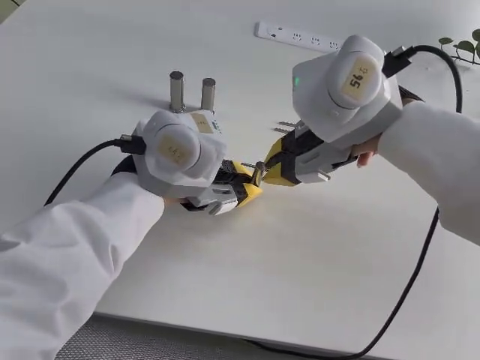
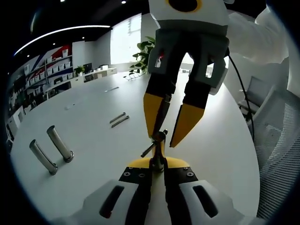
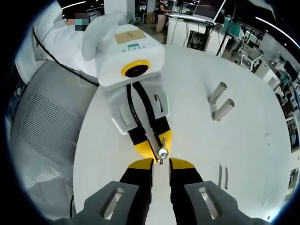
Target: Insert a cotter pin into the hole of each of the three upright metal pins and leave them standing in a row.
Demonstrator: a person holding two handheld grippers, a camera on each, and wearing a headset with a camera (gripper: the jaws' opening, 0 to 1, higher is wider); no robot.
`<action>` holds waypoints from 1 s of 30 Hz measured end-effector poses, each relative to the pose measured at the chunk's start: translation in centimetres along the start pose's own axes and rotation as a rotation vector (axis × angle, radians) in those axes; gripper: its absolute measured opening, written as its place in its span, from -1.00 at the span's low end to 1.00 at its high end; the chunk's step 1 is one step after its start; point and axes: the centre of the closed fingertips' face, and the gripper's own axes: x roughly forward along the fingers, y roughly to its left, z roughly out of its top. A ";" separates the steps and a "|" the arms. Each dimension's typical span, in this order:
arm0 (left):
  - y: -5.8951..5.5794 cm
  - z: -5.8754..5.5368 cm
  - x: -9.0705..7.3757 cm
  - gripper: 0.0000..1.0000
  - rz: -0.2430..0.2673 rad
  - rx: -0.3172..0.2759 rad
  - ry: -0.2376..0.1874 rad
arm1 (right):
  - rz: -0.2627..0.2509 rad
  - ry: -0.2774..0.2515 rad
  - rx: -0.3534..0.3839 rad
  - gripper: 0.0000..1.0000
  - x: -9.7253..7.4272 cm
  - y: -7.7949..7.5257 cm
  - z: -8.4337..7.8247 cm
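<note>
My left gripper (image 1: 253, 180) is shut on a short metal pin (image 1: 258, 171) and holds it above the white table (image 1: 247, 262). A thin cotter pin (image 2: 147, 150) sticks out sideways from the metal pin's (image 2: 159, 140) top end. My right gripper (image 1: 271, 166) faces the left one tip to tip. Its yellow jaws stand apart on either side of the metal pin (image 3: 162, 152). Two more metal pins (image 1: 176, 91) (image 1: 208, 94) stand upright side by side behind the left gripper. Two loose cotter pins (image 1: 285, 126) lie on the table behind the grippers.
A white power strip (image 1: 300, 36) lies at the table's far edge, with a plant (image 1: 465, 45) at the far right. Black cables trail from both grippers. The table's near edge (image 1: 187, 326) runs just below my arms.
</note>
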 end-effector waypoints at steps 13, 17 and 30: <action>-0.3 -0.3 -1.7 -0.44 -0.022 -0.028 0.022 | -0.034 -0.141 0.181 -0.74 -1.6 0.5 0.5; -0.6 0.1 -2.9 -0.01 -0.045 -0.034 0.007 | -0.048 -0.175 0.231 -0.71 -1.9 0.9 0.3; -3.2 -0.2 -6.3 1.00 -0.170 -0.103 -0.004 | -0.079 -0.239 0.318 -0.64 -1.4 1.3 1.1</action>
